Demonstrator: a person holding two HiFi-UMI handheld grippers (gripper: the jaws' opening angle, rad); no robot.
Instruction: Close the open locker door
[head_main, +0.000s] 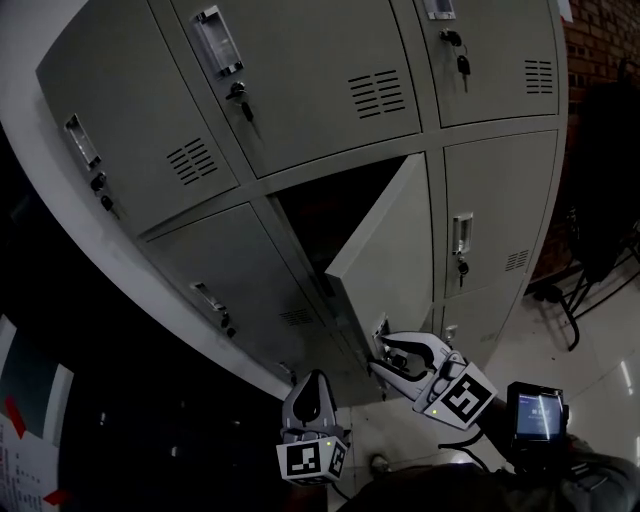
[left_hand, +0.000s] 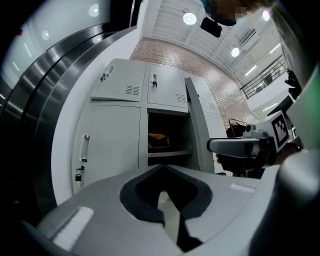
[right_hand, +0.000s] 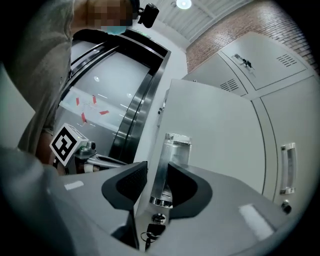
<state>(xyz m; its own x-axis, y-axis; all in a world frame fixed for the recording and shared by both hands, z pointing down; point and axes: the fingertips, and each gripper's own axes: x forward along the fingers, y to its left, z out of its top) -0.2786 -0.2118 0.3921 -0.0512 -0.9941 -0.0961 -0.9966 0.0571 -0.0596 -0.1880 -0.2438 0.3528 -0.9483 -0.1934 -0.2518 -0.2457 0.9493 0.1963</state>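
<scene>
The right gripper (right_hand: 157, 167) has its jaws closed narrow on the metal handle (right_hand: 172, 152) of the open locker door (right_hand: 210, 130), with the handle and the door's free edge both between the pads. Just under the jaws a lock with a key (right_hand: 153, 231) sits on the same edge. The door's grey face spreads up and to the right of this gripper. Past it, further right, are closed lockers (right_hand: 280, 125), and above them a brick wall (right_hand: 250, 25). In the head view the right gripper (head_main: 380, 353) reaches to the lower corner of the door (head_main: 385, 260), which stands half swung out from its dark compartment (head_main: 320, 215). The left gripper (head_main: 315, 378) hangs below and to the left of it, apart from the door. In its own view the left gripper (left_hand: 162, 170) has its jaws drawn together with nothing between them. Straight ahead of its tips is the open compartment (left_hand: 167, 125), with an orange-brown thing (left_hand: 157, 141) on the shelf inside. The door (left_hand: 197, 130) shows edge-on just to the right of the opening, and the right gripper (left_hand: 235, 146) is further right.
</scene>
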